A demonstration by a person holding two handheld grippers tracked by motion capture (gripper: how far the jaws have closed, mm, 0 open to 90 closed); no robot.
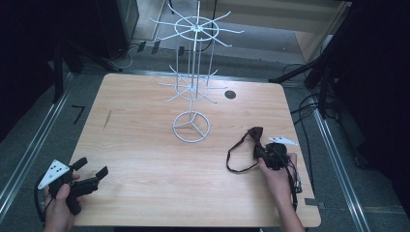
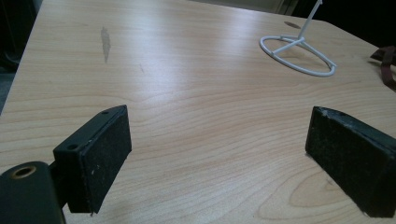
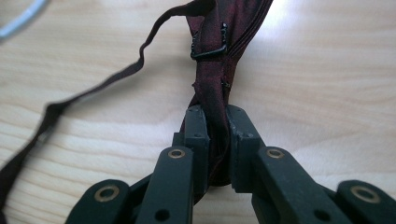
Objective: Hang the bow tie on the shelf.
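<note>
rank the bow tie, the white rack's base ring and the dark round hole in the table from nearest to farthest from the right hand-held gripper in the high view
1. Bow tie: clamped in the right hand-held gripper, near the table's right edge.
2. White rack's base ring: mid-table, to the gripper's left.
3. Dark round hole: toward the far edge, behind the rack's base.

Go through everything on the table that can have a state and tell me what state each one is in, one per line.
Bow tie: lying on the table, pinched at one end, strap trailing loose.
Right gripper: shut on the bow tie.
Left gripper: open, nothing between its pads, low over the table.
Wire rack: upright, all hooks bare.
Table: wooden top, small dark mark near its left side.
</note>
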